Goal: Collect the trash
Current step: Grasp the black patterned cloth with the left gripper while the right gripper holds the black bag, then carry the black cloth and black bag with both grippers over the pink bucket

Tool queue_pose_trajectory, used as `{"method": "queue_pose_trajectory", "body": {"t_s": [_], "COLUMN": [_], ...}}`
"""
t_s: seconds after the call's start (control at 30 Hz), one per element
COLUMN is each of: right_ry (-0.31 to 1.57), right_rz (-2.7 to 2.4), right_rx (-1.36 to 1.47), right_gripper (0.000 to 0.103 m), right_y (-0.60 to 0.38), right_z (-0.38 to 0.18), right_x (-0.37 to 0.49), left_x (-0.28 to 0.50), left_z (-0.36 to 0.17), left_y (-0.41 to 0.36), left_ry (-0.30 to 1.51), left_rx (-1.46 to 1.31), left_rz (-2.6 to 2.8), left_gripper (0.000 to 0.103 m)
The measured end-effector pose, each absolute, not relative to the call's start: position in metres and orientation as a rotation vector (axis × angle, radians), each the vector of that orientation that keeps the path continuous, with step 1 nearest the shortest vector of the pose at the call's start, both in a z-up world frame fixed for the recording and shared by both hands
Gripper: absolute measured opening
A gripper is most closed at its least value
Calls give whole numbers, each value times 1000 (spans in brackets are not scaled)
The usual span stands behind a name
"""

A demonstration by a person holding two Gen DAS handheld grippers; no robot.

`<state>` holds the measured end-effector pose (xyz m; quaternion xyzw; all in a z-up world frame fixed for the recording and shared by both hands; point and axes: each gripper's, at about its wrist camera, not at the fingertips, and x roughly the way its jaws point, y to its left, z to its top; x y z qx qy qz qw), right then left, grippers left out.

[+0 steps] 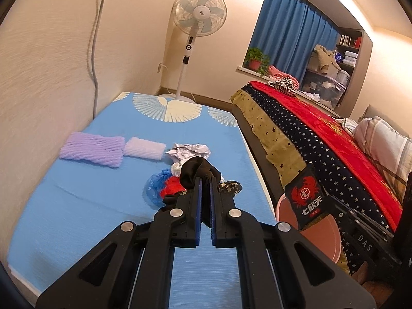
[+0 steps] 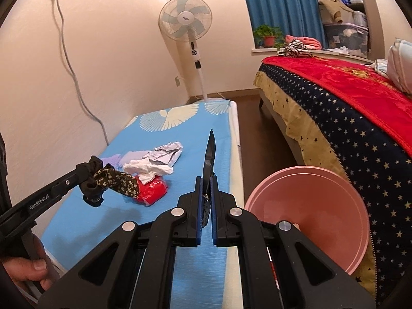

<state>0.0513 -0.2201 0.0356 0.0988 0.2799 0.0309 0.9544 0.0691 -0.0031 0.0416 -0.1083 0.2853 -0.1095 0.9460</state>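
Purple foam net (image 1: pixel 92 148): far left on the blue mat (image 1: pixel 64 206), lying flat; light and springy, any edge would do for a pinch.
White foam net (image 1: pixel 144 148): just right of the purple one, equally soft and light.
Crumpled paper (image 1: pixel 189 150): far side of the central pile; very light, stiff enough at its folds to pinch.
Blue plastic bag (image 1: pixel 154 185): near-left of the pile, thin and slippery; a bunched fold looks safer than a flat face.
Red plastic (image 2: pixel 152 189): beside the blue bag, partly under the hanging cloth; soft and crinkly.
Left gripper (image 1: pixel 205 180): jaws narrow, clamped on a black cloth scrap (image 1: pixel 198 173) with a floral strip (image 2: pixel 118 180) dangling from it above the pile; limp, likely to swing and snag.
Right gripper (image 2: pixel 206 181): jaws narrow, pinching a dark wrapper (image 2: pixel 209 154) by its lower end so it stands up edge-on; thin, stiff, slick, so it may slide out.
Pink basin (image 2: pixel 322 211): right of the mat, beside the bed (image 2: pixel 347 118); probably the drop point for both pieces.
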Motion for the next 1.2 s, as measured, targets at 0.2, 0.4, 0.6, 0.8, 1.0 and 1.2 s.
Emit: {"method": "queue_pose_trajectory", "body": {"t_s": [0.2, 0.4, 0.6, 0.8, 1.0, 1.2], "right_ry": [565, 563, 556, 549, 539, 539], "right_rz": [50, 41, 30, 11, -15, -46], "right_rx": [206, 214, 223, 236, 251, 263], "right_gripper": [6, 6, 6, 6, 6, 6], "right_y": [-226, -230, -234, -241, -249, -260], "right_z": [36, 36, 37, 39, 42, 42], "right_x": [51, 52, 50, 50, 48, 49], "left_x": [70, 72, 74, 76, 79, 81], "left_z": [41, 39, 38, 37, 36, 36], "left_y": [-7, -10, -17, -24, -31, -39], "left_ry": [580, 580, 581, 577, 572, 572], "left_rx": [-221, -219, -214, -211, -201, -196], "left_rz": [-230, -237, -245, -254, -269, -281], "left_gripper": [5, 5, 5, 5, 5, 5]}}
